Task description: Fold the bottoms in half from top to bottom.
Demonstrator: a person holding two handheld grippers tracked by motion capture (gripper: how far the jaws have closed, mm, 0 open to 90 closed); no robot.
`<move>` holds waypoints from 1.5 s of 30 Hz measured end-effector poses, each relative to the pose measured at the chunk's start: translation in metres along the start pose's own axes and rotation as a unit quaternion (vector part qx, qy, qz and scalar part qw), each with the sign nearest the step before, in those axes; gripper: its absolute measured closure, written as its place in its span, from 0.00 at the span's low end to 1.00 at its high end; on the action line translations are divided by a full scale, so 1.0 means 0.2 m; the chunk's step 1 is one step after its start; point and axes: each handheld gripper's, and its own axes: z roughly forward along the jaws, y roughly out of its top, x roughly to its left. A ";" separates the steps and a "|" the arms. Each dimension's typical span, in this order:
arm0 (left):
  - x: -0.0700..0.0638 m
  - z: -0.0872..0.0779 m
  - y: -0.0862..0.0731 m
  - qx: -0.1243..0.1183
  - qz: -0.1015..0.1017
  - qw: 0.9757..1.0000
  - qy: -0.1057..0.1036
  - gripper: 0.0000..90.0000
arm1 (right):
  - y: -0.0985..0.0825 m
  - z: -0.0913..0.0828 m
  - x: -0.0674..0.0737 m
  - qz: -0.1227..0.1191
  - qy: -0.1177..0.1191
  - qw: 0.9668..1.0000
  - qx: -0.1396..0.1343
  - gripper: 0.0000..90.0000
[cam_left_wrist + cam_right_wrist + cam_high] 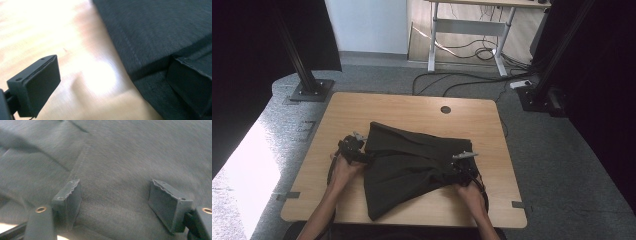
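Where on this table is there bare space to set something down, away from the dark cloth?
Bare wood runs along the far edge around the round cable hole, and down the left strip beside the left gripper. The near right corner of the table is free too. The middle is crowded by the dark cloth and right gripper.

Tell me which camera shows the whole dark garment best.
The high view: the dark garment lies whole on the table, its outline clear. The left gripper view catches one folded edge beside bare wood; the right gripper view is a close-up of creased fabric.
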 end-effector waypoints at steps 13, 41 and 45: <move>0.09 -0.26 -0.11 -0.028 -0.037 0.997 -0.069 0.07 | 0.10 -0.13 0.00 -0.030 0.012 0.999 -0.039 0.21; -0.23 -0.09 -0.07 0.002 -0.012 0.996 -0.092 0.23 | 0.29 0.29 0.20 -0.102 0.012 0.994 -0.039 0.14; -0.24 -0.08 -0.04 -0.002 -0.012 0.995 -0.099 0.41 | 0.28 0.26 0.18 -0.096 0.020 0.995 -0.035 0.19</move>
